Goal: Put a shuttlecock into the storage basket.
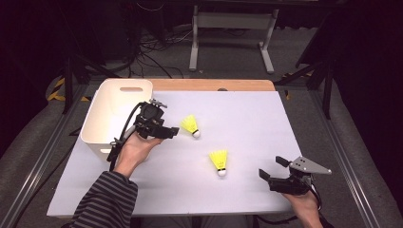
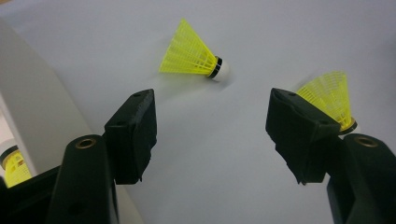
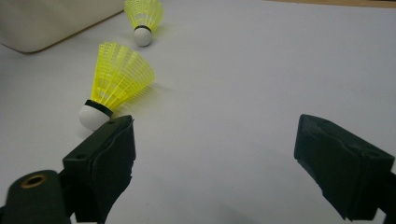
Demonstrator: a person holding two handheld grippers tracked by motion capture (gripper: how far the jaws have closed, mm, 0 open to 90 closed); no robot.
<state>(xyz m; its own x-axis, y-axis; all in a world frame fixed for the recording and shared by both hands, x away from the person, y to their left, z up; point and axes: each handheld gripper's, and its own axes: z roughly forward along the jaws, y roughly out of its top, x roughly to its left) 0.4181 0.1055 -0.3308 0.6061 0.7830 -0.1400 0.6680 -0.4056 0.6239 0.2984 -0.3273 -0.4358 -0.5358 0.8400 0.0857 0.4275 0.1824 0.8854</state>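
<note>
Left gripper (image 1: 172, 133) hangs with its jaws apart beside the white bin (image 1: 97, 124) in the high view, the far shuttlecock (image 1: 191, 126) just at its three o'clock. The near shuttlecock (image 1: 219, 162) lies well apart, toward five o'clock, and the right gripper (image 1: 272, 171) rests open at the table's (image 1: 247, 118) near right corner. From the left gripper view, that far shuttlecock (image 2: 196, 56) lies on its side at twelve o'clock, its white tip pointing right; another shuttlecock (image 2: 15, 167) sits in the bin. From the right gripper view, the near shuttlecock (image 3: 114, 81) lies at eleven o'clock. Judging by this, the left gripper should advance, straddle the feather cone, and close gently.
</note>
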